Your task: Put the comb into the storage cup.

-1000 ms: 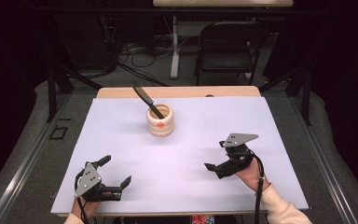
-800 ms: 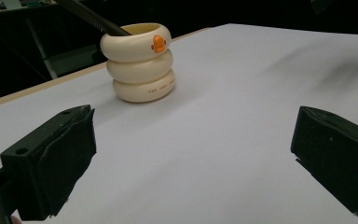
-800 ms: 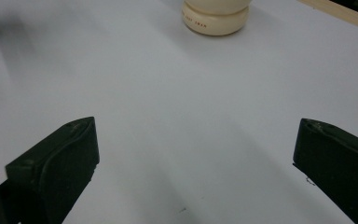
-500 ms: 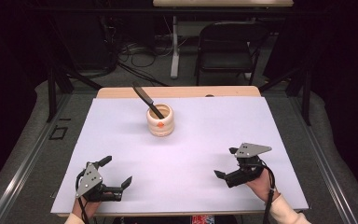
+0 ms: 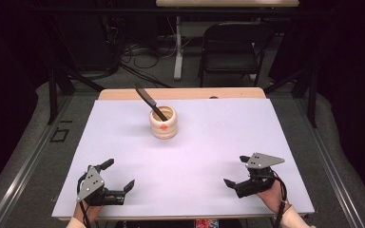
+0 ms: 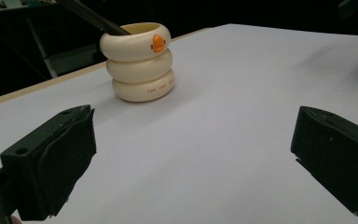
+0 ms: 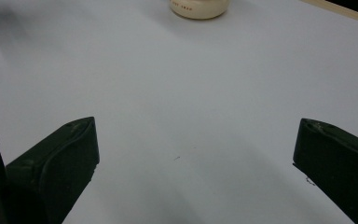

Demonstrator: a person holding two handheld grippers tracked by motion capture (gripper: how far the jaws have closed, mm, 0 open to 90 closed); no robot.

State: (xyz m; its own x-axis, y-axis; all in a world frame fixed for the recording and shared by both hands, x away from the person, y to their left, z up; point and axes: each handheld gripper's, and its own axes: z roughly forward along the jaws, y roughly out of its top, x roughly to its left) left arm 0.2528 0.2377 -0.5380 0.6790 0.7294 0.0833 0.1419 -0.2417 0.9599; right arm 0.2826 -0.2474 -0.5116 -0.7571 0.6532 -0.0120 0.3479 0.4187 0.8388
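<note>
Standing well beyond both open claws (image 5: 120, 174) (image 5: 236, 170): ringed holder (image 5: 163, 124).

Right gripper (image 7: 196, 154): jaws spread wide, nothing between them, over white table (image 7: 191, 93). Cream pot (image 7: 198, 8): base at the top edge, well ahead of the gripper, standing on the table.
</note>
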